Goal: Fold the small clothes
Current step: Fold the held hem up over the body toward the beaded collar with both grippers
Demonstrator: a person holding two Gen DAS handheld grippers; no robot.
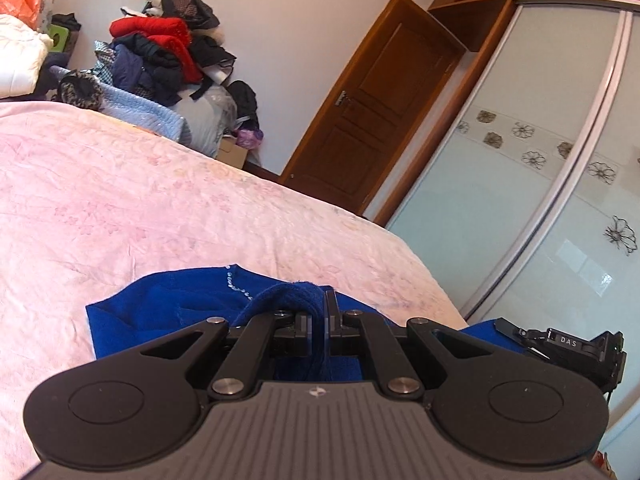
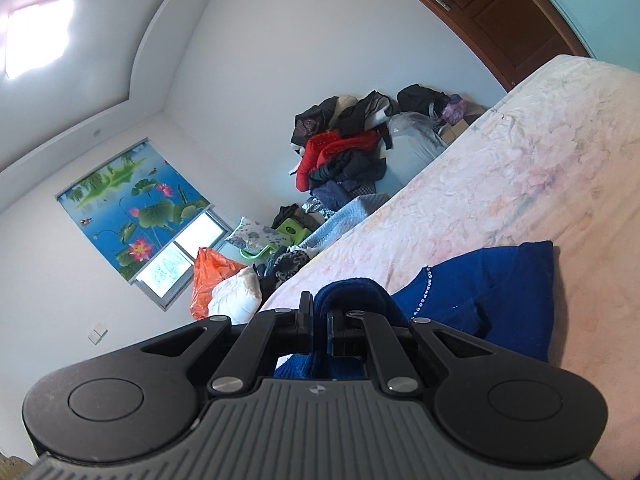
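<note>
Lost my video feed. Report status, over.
Left gripper and right gripper both shut on blue garment. Garment lies on pink bedspread. Nothing in the way.

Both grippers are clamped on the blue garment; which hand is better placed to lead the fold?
Probably left: the left gripper faces the blue garment squarely; the right gripper's view is steeply tilted.
</note>
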